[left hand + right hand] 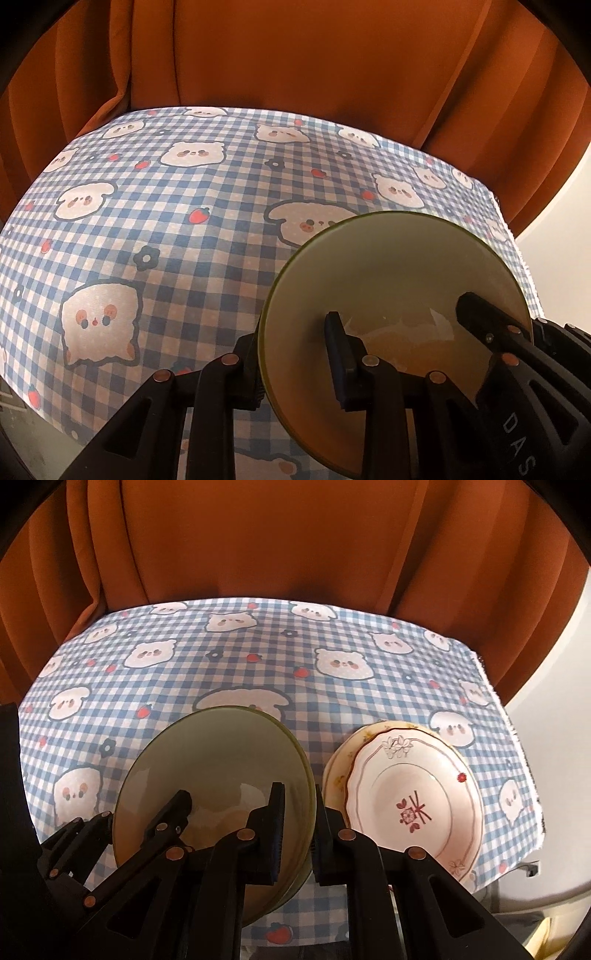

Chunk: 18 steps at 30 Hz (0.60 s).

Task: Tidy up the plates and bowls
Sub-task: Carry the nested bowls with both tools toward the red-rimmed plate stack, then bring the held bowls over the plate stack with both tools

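Both tools pinch one glossy green bowl: left tool (291, 354) grips its left rim, right tool (299, 823) its right rim. The round bowl (221, 760) sits mid-worktop (258, 664), checked cloth beneath. Stacked floral plates (417, 790) lie just beside, near the right edge.

Warm dim light, sharp focus, glare inside the bowl (391, 295), fisheye-bent edges.

Both grippers, left gripper (295, 354) and right gripper (297, 823), are black plastic linkages with copper-coloured rivets, ribbed pads; one bears white letters "DAS".
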Available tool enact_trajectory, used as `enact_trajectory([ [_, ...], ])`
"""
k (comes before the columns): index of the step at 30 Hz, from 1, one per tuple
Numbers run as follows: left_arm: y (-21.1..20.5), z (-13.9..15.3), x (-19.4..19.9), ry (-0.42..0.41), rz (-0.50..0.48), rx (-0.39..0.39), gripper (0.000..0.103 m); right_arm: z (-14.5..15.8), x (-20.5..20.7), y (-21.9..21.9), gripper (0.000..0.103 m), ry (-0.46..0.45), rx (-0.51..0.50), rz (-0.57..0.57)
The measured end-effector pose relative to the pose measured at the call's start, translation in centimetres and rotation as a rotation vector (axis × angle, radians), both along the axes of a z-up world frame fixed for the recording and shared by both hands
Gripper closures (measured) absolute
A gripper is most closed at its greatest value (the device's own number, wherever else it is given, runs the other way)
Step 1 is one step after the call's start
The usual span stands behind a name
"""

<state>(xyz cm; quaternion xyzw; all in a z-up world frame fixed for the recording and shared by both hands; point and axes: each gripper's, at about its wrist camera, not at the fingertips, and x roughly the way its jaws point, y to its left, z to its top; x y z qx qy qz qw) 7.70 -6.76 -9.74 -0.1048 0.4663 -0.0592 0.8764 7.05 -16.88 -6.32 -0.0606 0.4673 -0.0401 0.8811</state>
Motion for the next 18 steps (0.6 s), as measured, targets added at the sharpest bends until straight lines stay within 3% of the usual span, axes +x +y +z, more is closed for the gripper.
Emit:
enact_trajectory([
  [7,-0.3,-0.1,0.7,0.034,-0.052,0.034,0.077,-0.2,0.1,-0.3,0.091,0.042,-0.021,-0.086],
  [18,-1.7,0.2,0.8,0.082,-0.092,0.145,0.072,-1.0,0.2,-2.0,0.086,0.085,0.094,-0.135],
])
